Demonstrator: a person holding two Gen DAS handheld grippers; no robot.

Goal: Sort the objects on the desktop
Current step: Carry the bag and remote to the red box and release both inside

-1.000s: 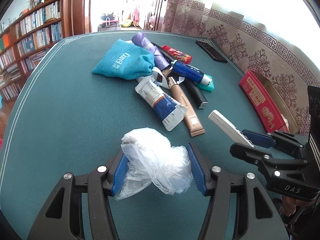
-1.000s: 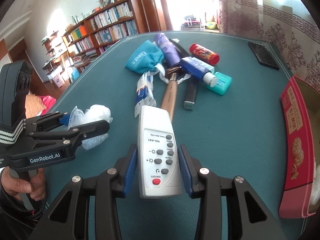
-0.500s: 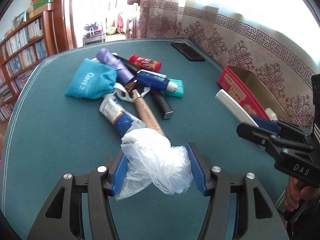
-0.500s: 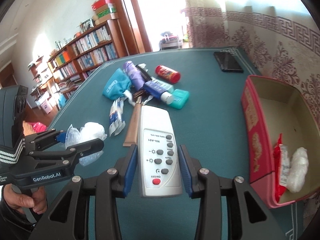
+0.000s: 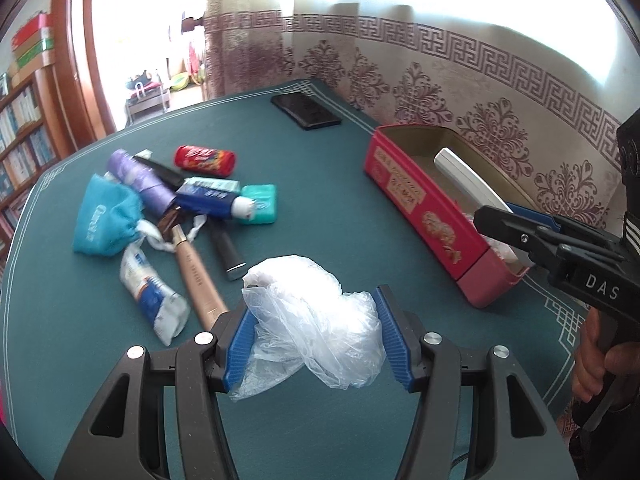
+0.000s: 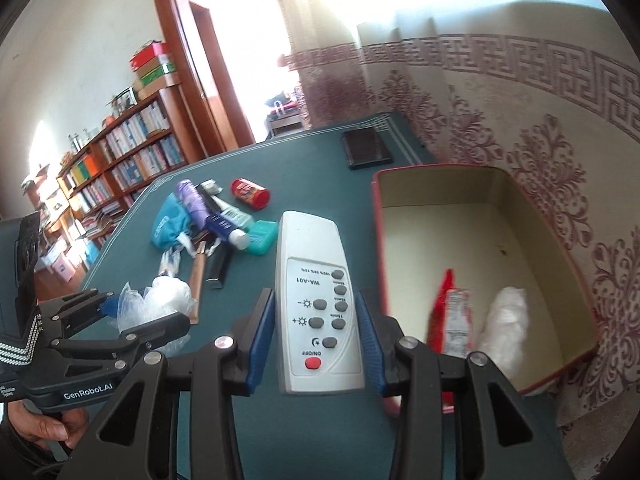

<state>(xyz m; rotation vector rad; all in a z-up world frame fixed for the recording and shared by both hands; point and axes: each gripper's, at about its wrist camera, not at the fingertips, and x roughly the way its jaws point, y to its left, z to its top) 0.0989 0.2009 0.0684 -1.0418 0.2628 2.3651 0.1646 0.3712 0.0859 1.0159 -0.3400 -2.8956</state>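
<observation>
the right gripper (image 6: 316, 334) is pinching a white remote (image 6: 316, 304) beside the red box (image 6: 378, 240); the left gripper (image 5: 314, 336) is squeezing a crumpled plastic bag (image 5: 312, 316) nearer. each should be clearing the rim before letting go.

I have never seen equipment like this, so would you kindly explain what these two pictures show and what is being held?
These are no robot arms: a person holds a hand-held clamp in each hand, and a wide-angle camera on each looks forward along its two jaws.

One picture comes from the left gripper, whose jaws are closed on a crumpled plastic bag. The other comes from the right gripper, closed on a white remote control. Each gripper also shows in the other's picture.

Below lies a green table with a pile of tubes and bottles, a teal pouch, a red can and a black phone. The red box, open at the top, already holds a red packet and something white.
</observation>
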